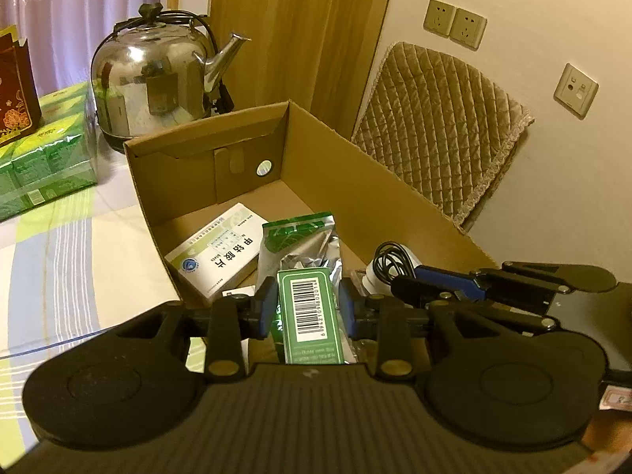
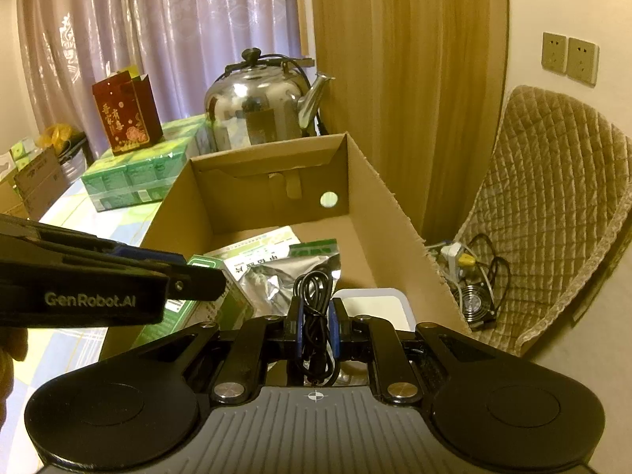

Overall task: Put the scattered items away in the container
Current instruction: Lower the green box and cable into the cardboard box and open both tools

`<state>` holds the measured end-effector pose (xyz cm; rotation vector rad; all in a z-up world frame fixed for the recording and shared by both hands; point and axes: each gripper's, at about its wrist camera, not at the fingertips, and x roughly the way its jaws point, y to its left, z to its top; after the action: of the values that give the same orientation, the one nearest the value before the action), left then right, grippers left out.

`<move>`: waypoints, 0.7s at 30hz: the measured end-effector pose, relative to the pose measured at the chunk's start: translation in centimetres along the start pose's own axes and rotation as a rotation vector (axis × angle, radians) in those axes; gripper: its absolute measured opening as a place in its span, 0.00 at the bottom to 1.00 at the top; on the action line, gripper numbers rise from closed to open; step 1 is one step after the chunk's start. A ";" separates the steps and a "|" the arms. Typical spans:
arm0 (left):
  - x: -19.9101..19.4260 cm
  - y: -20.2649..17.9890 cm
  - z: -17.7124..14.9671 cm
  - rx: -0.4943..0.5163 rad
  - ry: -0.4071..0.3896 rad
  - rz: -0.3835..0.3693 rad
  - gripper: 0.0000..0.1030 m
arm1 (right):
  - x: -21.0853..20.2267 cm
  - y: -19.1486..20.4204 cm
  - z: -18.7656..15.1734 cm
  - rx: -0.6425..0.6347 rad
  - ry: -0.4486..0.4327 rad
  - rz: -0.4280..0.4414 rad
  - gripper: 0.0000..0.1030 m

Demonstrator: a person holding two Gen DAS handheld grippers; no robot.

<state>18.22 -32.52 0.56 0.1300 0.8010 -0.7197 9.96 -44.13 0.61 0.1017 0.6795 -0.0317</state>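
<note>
An open cardboard box (image 1: 324, 146) (image 2: 379, 205) stands on the table. On its floor lie a white medicine box (image 1: 221, 252) (image 2: 260, 252) and a green and silver foil pouch (image 1: 300, 241) (image 2: 276, 280). My left gripper (image 1: 308, 308) is shut on a green carton with a barcode (image 1: 308, 316), held over the near end of the box. From the right wrist view that left gripper (image 2: 197, 274) reaches in from the left with the green carton (image 2: 205, 308) under it. My right gripper (image 2: 315, 324) (image 1: 403, 282) is shut on a coiled black cable (image 2: 314, 308) (image 1: 391, 260) with a white plug body (image 2: 375, 308) (image 1: 371, 276).
A steel kettle (image 1: 154, 83) (image 2: 256, 106) stands behind the box. Green tissue packs (image 1: 43, 158) (image 2: 134, 177) and a red gift bag (image 2: 126, 114) sit to the left. A quilted chair (image 2: 553, 205) on the right holds a small fan (image 2: 474, 300). Wall sockets (image 1: 454, 23) are above.
</note>
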 end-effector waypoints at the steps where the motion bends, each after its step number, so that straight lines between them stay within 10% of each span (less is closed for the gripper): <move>1: -0.2 0.0 0.0 0.001 -0.003 0.000 0.27 | 0.0 0.0 0.0 0.001 0.001 0.002 0.10; 17: -2.1 0.6 -0.2 -0.019 -0.036 0.004 0.40 | -0.4 1.2 0.7 0.002 -0.013 0.034 0.11; 21: -2.6 0.9 -0.4 -0.026 -0.038 0.013 0.47 | -0.7 1.1 0.8 0.008 -0.025 0.021 0.27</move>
<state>17.35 -30.26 1.89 0.0979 0.7721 -0.6974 9.93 -43.07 1.75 0.1161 0.6529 -0.0155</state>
